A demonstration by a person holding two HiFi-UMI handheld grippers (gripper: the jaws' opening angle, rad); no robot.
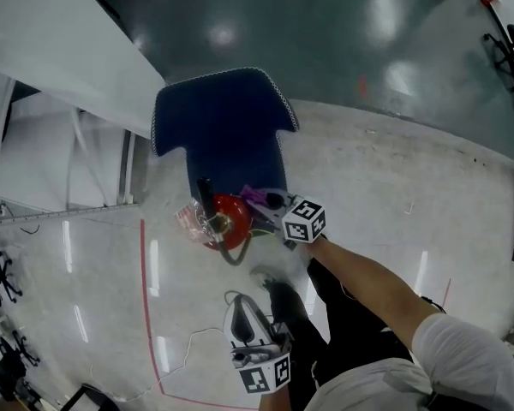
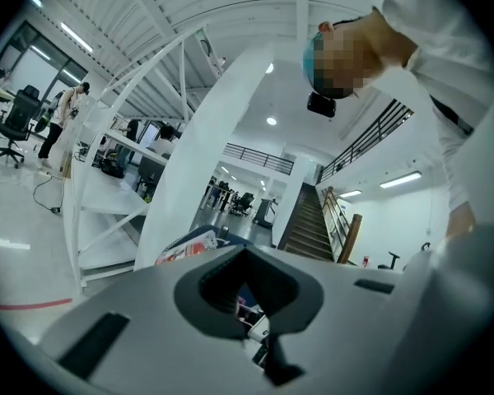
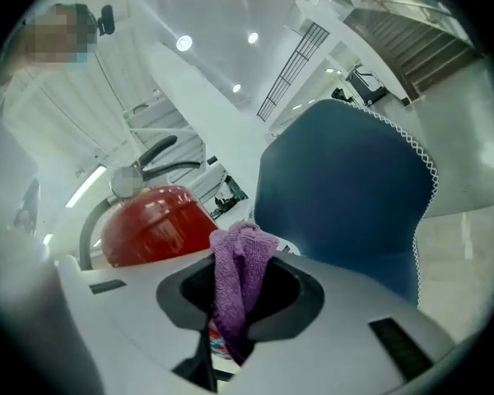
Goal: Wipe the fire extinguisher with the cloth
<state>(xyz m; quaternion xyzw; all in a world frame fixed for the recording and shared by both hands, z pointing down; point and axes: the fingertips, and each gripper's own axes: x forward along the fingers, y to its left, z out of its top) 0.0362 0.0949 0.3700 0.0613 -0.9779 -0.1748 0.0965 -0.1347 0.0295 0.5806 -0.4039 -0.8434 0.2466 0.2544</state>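
Observation:
A red fire extinguisher (image 1: 225,219) with a black handle and grey hose stands on the near end of a dark blue mat (image 1: 223,135), seen from above. Just right of its top, my right gripper (image 1: 270,202) is shut on a purple cloth (image 1: 255,197). In the right gripper view the cloth (image 3: 237,274) hangs from the closed jaws of the right gripper (image 3: 240,295), with the extinguisher's red dome (image 3: 152,225) close behind on the left and the mat (image 3: 346,196) to the right. My left gripper (image 1: 253,332) hangs low near my leg, away from the extinguisher. In its own view the left gripper (image 2: 249,296) is shut and holds nothing.
White metal racking (image 1: 68,169) stands to the left. A red floor line (image 1: 146,298) and a thin cable (image 1: 188,349) run near my feet, beside my dark shoe (image 1: 283,302). The left gripper view shows stairs (image 2: 309,225) and an office chair (image 2: 16,118) far off.

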